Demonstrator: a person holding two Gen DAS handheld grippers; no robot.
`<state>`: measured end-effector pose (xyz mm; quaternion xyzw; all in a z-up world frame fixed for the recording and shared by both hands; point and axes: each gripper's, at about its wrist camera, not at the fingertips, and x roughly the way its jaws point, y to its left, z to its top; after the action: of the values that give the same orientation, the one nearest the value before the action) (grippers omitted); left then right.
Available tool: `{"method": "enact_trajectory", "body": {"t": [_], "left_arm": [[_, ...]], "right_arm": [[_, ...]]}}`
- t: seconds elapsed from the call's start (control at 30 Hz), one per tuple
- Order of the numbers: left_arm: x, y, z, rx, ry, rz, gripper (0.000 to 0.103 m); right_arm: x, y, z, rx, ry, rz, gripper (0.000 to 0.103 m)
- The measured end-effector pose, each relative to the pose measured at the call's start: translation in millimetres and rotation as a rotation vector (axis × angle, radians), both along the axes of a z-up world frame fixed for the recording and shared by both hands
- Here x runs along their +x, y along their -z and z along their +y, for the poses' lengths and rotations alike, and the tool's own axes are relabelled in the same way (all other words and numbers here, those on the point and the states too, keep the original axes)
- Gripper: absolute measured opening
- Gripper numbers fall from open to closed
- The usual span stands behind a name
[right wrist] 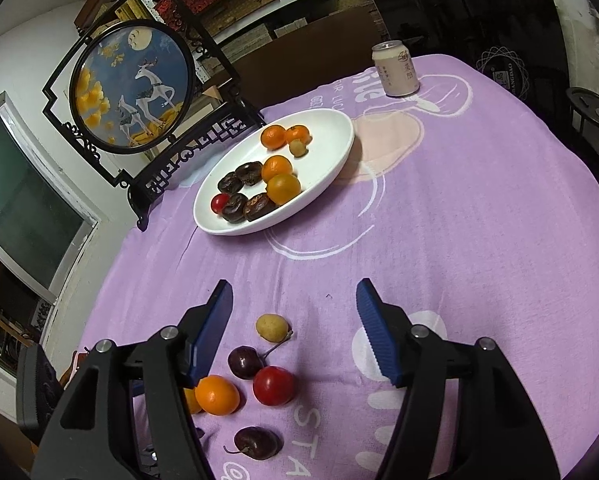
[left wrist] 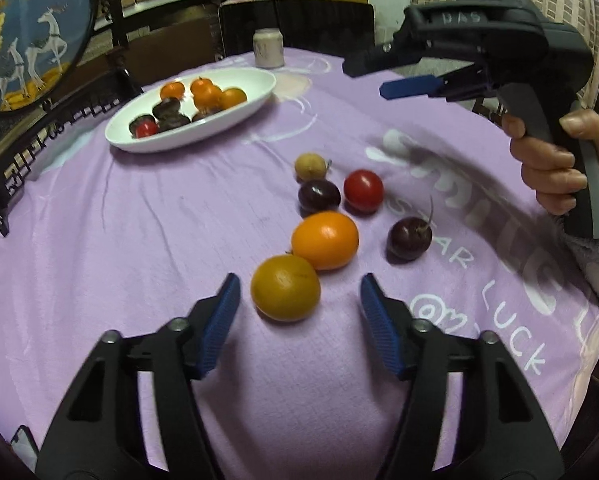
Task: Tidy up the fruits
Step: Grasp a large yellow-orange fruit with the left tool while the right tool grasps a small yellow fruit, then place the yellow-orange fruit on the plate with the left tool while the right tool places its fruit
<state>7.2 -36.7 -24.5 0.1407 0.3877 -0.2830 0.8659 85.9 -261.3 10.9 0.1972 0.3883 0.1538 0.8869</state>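
A: Left wrist view: left gripper point(left wrist: 299, 292) jaws spread wide, empty, low over the purple-clothed bench point(left wrist: 119, 240), nearest round yellow-orange fruit point(left wrist: 285, 288) between the tips, likely next pick.

B: Right wrist view: right gripper point(right wrist: 293, 300) also agape, hovering above loose fruits; white oval ceramic plate point(right wrist: 331, 168) sits beyond, partly filled.

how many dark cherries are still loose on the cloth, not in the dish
2. One dark cherry lies between the small yellowish fruit and the red tomato; the other cherry sits apart, nearer the right tongs' side. None looks hidden.
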Motion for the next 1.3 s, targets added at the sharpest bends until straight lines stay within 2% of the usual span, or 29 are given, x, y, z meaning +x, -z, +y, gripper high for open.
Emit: {"method": "enact_trajectory", "body": {"t": [0.07,0.17,0.2,0.27,0.33,0.5,0.6,0.7,0.83,1.1,1.3], "left_arm": [[2,3,-1,0.011,-0.012,0.005,0.054],[5,3,0,0.005,-0.025,0.01,0.046],[7,3,1,0.008,-0.04,0.005,0.037],[11,1,4,0.002,-0.067,0.008,0.037],[18,-2,11,0.014,-0.133,-0.014,0.037],[38,-3,32,-0.008,-0.26,0.014,0.037],[46,-4,38,-0.018,-0.298,0.021,0.037],[48,-3,40,-0.013,-0.314,0.021,0.037],[48,-2,39,-0.002,-0.318,0.017,0.037],[52,3,33,0.033,-0.318,-0.003,0.037],[58,1,38,-0.01,-0.34,0.016,0.037]], "right_arm": [[0,1,1,-0.005,-0.001,0.002,0.065],[1,3,4,-0.014,-0.009,0.009,0.065],[2,4,4,-0.019,-0.012,0.013,0.065],[3,9,10,-0.035,-0.03,0.029,0.065],[6,14,18,-0.051,-0.059,0.048,0.065],[13,28,44,-0.116,-0.112,0.083,0.064],[15,30,53,-0.121,-0.133,0.09,0.052],[18,34,61,-0.125,-0.137,0.101,0.046],[24,46,69,-0.156,-0.144,0.134,0.028],[22,47,69,-0.16,-0.142,0.122,0.026],[18,39,60,-0.138,-0.118,0.096,0.026]]}}
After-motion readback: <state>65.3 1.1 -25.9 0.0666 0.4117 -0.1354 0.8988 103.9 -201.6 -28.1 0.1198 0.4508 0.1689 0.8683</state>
